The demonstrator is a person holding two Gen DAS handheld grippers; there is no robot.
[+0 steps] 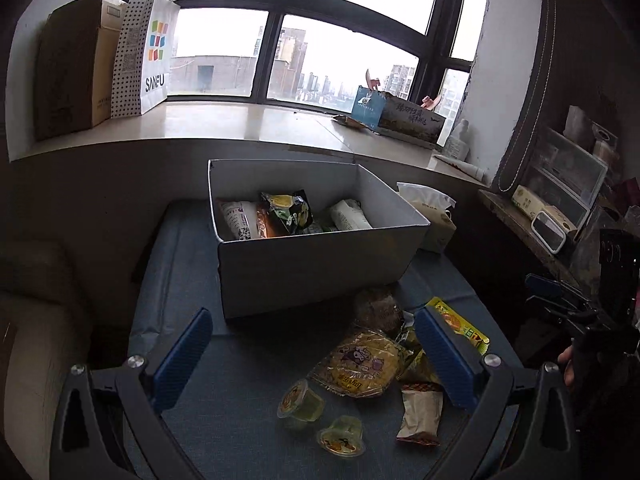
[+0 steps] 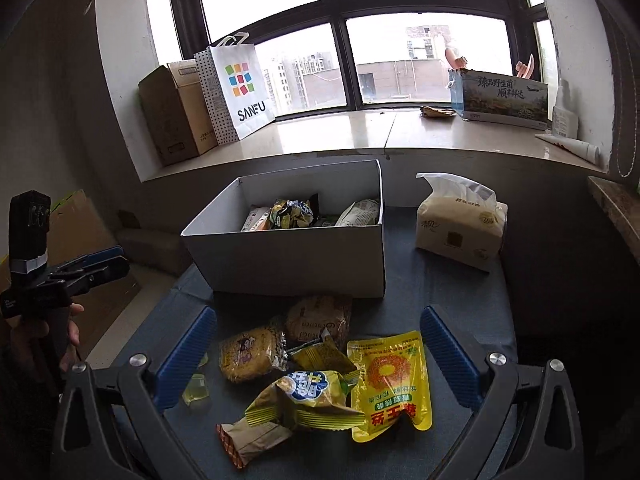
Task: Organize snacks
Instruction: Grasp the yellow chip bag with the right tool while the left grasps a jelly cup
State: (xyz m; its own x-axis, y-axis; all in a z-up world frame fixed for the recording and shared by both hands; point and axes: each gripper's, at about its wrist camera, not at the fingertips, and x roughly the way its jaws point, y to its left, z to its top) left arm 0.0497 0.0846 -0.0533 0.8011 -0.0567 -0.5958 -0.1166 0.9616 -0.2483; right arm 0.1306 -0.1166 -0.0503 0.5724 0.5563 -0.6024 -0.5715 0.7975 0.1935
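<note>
Right wrist: right tongs agape over snack packets, white box behind

Matt white cardboard box sitting on woven blue cloth. Glossy yellow foil pouch catching light. Ribbed blue plastic pads showing; steel bolts shining. Windowsill gleaming, polished stone.
</note>
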